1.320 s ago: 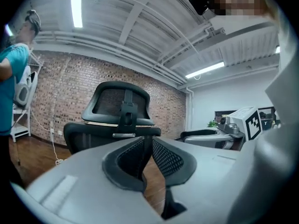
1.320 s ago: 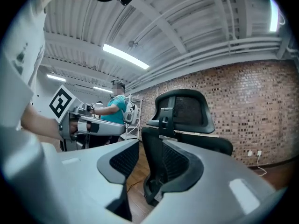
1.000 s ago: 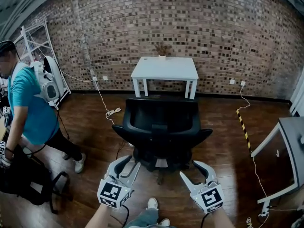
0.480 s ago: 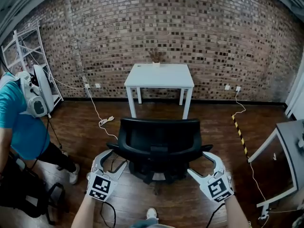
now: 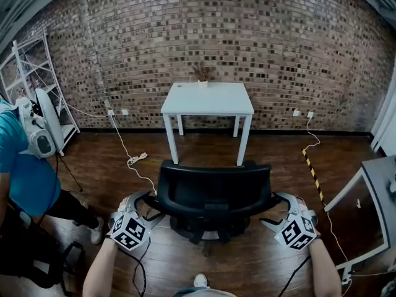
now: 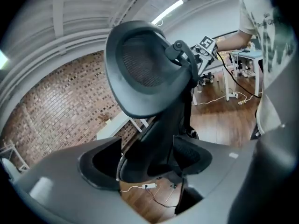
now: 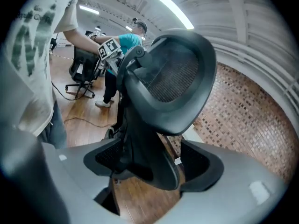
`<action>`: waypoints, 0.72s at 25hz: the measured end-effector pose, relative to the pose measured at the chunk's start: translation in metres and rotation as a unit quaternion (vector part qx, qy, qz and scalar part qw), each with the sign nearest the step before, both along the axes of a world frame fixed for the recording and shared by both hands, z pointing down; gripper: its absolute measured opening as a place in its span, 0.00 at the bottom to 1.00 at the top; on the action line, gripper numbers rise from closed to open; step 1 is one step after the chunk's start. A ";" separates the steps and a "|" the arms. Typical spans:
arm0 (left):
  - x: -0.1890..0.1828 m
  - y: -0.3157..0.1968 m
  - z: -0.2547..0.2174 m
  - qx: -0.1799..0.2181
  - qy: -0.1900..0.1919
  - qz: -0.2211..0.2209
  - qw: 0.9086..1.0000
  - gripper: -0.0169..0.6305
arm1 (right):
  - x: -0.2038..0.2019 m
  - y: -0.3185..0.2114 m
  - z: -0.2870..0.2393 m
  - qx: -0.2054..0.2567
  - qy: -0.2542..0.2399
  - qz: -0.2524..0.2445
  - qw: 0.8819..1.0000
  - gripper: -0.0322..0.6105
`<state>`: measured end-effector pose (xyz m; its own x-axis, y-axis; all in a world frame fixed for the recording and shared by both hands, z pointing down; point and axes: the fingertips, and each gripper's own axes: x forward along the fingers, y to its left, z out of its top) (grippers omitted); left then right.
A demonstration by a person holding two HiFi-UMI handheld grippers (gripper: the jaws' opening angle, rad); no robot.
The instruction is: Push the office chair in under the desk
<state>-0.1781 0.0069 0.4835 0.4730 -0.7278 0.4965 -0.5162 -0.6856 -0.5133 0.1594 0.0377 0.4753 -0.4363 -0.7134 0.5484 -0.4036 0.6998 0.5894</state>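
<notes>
The black office chair (image 5: 213, 190) stands on the wood floor just in front of the white desk (image 5: 207, 99), its back toward me. My left gripper (image 5: 147, 204) is at the left edge of the backrest and my right gripper (image 5: 273, 209) at the right edge. Both sets of jaws are opening. In the left gripper view the chair (image 6: 140, 64) rises between the gripper (image 6: 147, 160) pads, and I see no pad pressing on it. It is the same in the right gripper view, where the chair (image 7: 173, 78) passes between the gripper (image 7: 149, 164) pads.
A person in a teal shirt (image 5: 21, 166) stands at the left beside a metal shelf (image 5: 28, 60) and a black bag (image 5: 31, 252). A power strip with its cable (image 5: 133, 159) lies left of the desk. At the right edge stand a grey table (image 5: 380, 190) and striped floor tape (image 5: 312, 166).
Both grippers have spread apart from behind the chair to its two sides, and their jaws have widened. The chair now sits nearer the desk.
</notes>
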 end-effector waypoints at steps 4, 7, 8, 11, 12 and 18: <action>0.004 -0.014 0.015 -0.013 -0.058 0.029 0.998 0.57 | 0.008 -0.016 0.021 -0.015 0.068 -0.011 0.998 0.66; 0.006 -0.022 0.022 -0.009 -0.087 0.048 0.995 0.57 | 0.005 -0.024 0.036 -0.024 0.094 -0.019 0.995 0.66; 0.008 -0.022 0.023 -0.007 -0.097 0.055 0.994 0.57 | 0.003 -0.025 0.040 -0.027 0.100 -0.022 0.994 0.66; 0.016 -0.025 0.024 0.005 -0.123 0.072 0.990 0.57 | 0.002 -0.030 0.049 -0.024 0.122 -0.030 0.992 0.66; 0.019 -0.027 0.026 0.010 -0.133 0.077 0.988 0.57 | 0.002 -0.032 0.052 -0.021 0.127 -0.032 0.991 0.66; 0.025 -0.031 0.041 0.032 -0.189 0.099 0.976 0.32 | -0.006 -0.051 0.053 0.022 0.140 -0.042 0.989 0.33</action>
<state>-0.1530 -0.0245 0.5248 0.3992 -0.6753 0.6201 -0.1409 -0.7135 -0.6863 0.1532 -0.0131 0.5281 -0.3312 -0.7065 0.6254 -0.1613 0.6954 0.7002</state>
